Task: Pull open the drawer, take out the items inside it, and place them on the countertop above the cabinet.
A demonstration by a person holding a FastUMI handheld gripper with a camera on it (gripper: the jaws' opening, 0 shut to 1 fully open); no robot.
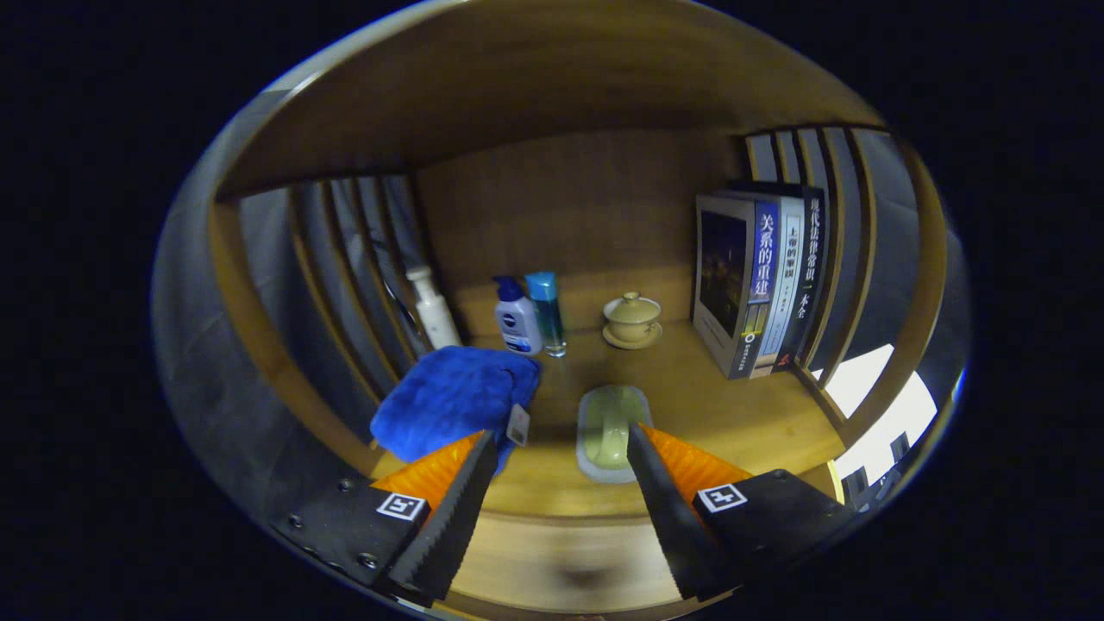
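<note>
I've got the countertop [742,414] ahead, with a blue cloth [453,398] by my left finger and a pale green soap dish [611,431] just beyond the gap. My gripper [561,448] is spread wide, gripping nothing. Bottles [517,317], lidded cup [632,321] and books [759,280] stand behind.

The gripper [561,448] shows two wedge-shaped fingers with sawtooth ridges along their inner faces, standing apart with a clear gap between them. Each finger mounts on a dark, boxy block bearing a small square black-and-white marker. Round screw heads dot the left block's plate.
</note>
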